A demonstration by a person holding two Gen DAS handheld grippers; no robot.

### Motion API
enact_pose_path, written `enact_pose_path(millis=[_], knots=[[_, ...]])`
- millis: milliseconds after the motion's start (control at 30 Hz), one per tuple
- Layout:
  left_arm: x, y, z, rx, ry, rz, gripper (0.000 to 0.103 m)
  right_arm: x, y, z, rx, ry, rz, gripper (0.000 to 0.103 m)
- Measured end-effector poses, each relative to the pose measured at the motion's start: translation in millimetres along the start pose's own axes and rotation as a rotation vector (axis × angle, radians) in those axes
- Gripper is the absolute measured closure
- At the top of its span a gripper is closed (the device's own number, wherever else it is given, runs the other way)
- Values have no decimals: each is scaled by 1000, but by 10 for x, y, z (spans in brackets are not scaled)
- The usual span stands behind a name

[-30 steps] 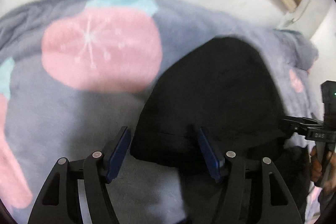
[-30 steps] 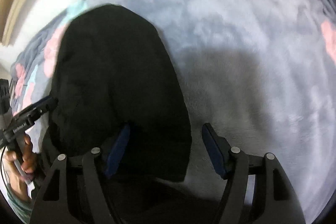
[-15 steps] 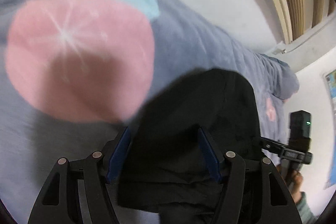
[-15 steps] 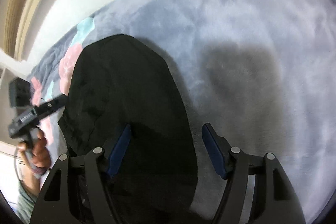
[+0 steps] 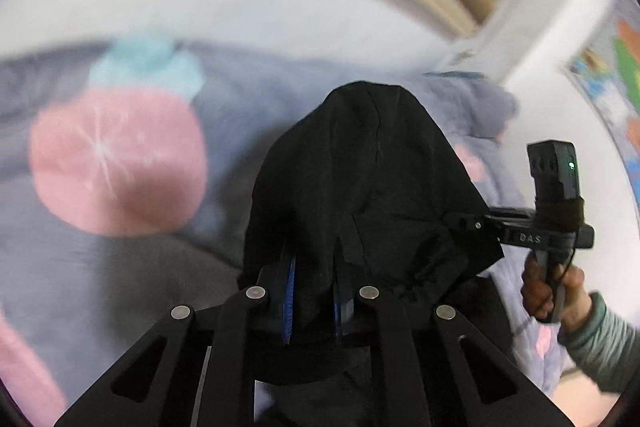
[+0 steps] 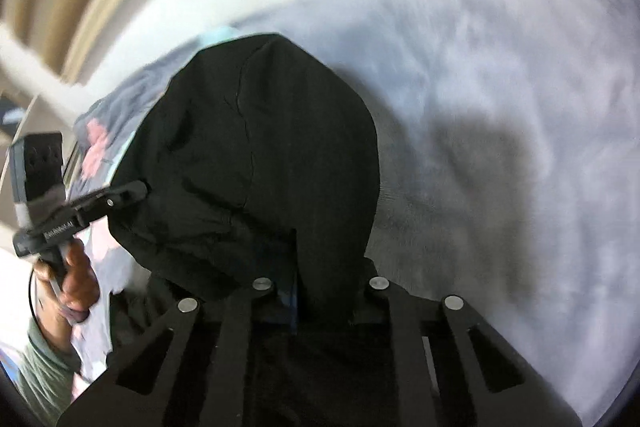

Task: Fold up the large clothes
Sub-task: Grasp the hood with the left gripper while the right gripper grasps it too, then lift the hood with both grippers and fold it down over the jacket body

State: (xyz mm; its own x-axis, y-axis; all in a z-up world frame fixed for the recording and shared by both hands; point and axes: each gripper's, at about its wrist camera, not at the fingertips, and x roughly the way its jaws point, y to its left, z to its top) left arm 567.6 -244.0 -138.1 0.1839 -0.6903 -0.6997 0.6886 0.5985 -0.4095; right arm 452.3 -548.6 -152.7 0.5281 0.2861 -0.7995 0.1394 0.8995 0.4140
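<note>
Pinching a fold of black garment [image 5: 360, 179] between its blue-padded fingers [image 5: 289, 291], the left hand-held gripper [image 5: 314, 291] is clamped tight on the cloth, which bunches up into a soft dome ahead of it. The fabric is matte and dark, with a seam running down its middle and loose creases toward the right edge. Under it lies a fluffy grey-lilac blanket [image 5: 120, 267] printed with a round pink shape and a pale teal patch; the print is blurred. In the right wrist view the right hand-held gripper [image 6: 320, 291] is likewise closed on the same black garment [image 6: 260, 147], the cloth rising in a rounded hump over the plush blanket [image 6: 500, 107], which looks pale and nappy here with a grey shadow across it. Both hand-held grippers angle downward toward the bed. Each view shows the other tool at the garment's edge, held by a hand [image 5: 556, 291] in a grey-green sleeve [image 5: 600, 347]; the opposite hand [image 6: 72, 279] grips its handle from below. A white wall and beige slats sit behind.
</note>
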Motion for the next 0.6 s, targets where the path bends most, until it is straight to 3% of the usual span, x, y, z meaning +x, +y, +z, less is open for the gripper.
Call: enact_pose_path(millis=[200, 333, 500, 567, 600], knots=[[-1075, -674, -434, 98, -105, 21, 89, -1073, 693, -575, -215, -152, -58, 87], [-1505, -989, -940, 88, -120, 27, 89, -1501, 1125, -1156, -384, -212, -179, 87], [-1773, -1292, -1710, 55, -83, 37, 88, -1735, 1361, -1831, -466, -209, -271, 87], [-1733, -1290, -2136, -8, -28, 41, 85, -1770, 1349, -2029, -466, -202, -287, 87], [-1674, -1258, -2405, -43, 19, 85, 85, -1769, 1294, -2162, -438, -177, -278, 86]])
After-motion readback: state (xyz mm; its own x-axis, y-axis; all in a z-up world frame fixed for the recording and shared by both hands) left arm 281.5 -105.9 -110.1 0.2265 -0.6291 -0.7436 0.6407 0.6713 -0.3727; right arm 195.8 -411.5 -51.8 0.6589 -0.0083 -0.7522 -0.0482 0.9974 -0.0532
